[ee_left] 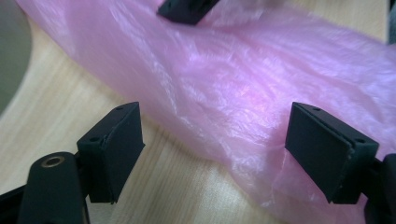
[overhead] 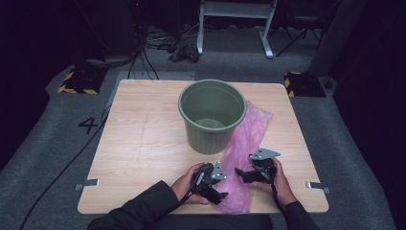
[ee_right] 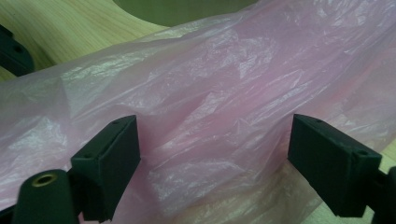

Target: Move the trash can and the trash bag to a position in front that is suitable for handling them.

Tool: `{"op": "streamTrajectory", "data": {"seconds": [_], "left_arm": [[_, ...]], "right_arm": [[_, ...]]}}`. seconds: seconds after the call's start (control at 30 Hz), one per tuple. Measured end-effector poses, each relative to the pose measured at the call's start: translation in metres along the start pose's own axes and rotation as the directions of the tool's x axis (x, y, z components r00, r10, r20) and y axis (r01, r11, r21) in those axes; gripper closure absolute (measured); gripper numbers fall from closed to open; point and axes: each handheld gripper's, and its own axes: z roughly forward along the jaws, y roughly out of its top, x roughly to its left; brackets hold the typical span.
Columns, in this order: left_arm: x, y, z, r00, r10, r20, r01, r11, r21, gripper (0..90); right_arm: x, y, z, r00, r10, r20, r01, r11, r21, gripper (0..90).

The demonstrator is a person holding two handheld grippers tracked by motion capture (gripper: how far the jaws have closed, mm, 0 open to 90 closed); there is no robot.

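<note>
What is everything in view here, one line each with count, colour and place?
bin: one, olive green, upright at the table's middle towards the far edge
plastic bag: one, pink and see-through, lying flat from beside the bin's right side to the near edge
table: one, light wood, centre of the high view
metal brackets: two, grey, at the table's left and right edges
floor blocks: two, black with yellow stripes, beyond the far corners
left tongs: one, black, open at the bag's left edge
right tongs: one, black, open over the bag
hands: two, holding the tongs, near edge
</note>
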Motion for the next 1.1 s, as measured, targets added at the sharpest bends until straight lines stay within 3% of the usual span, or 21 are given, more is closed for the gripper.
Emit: {"op": "streamTrajectory", "data": {"seconds": [0.17,0.37,0.53,0.7,0.8,1.03,1.1], "left_arm": [[0.003,-0.001,0.000,1.0000,0.007,-0.004,-0.008,0.9999,-0.008,17.9],[0.016,-0.010,-0.006,0.9997,-0.004,-0.024,0.004,0.9999,-0.016,16.3],[0.034,-0.023,-0.016,0.9987,-0.036,-0.038,0.035,0.9991,-0.025,16.3],[0.045,-0.033,-0.026,0.9983,-0.022,-0.054,0.020,0.9996,-0.021,16.3],[0.051,-0.042,-0.034,0.9986,-0.010,-0.053,0.009,0.9998,-0.017,16.3],[0.068,-0.061,-0.051,0.9973,-0.031,-0.067,0.031,0.9995,-0.010,16.3],[0.079,-0.071,-0.059,0.9949,-0.070,-0.073,0.069,0.9975,-0.015,15.8]], "right_arm": [[0.000,0.000,0.000,1.0000,-0.001,-0.001,0.001,1.000,-0.002,16.7],[-0.002,0.000,-0.006,0.9995,-0.025,0.019,0.025,1.000,-0.009,18.5],[-0.014,-0.001,-0.019,0.9999,-0.004,0.013,0.005,0.998,-0.057,16.4],[-0.030,-0.006,-0.029,0.9981,0.035,0.050,-0.031,0.996,-0.083,18.0],[-0.039,-0.008,-0.034,0.9972,0.061,0.044,-0.056,0.993,-0.104,18.0],[-0.051,-0.010,-0.035,0.9925,0.098,0.073,-0.090,0.991,-0.100,17.8],[-0.055,-0.010,-0.032,0.9914,0.094,0.091,-0.087,0.993,-0.080,17.4]]}}
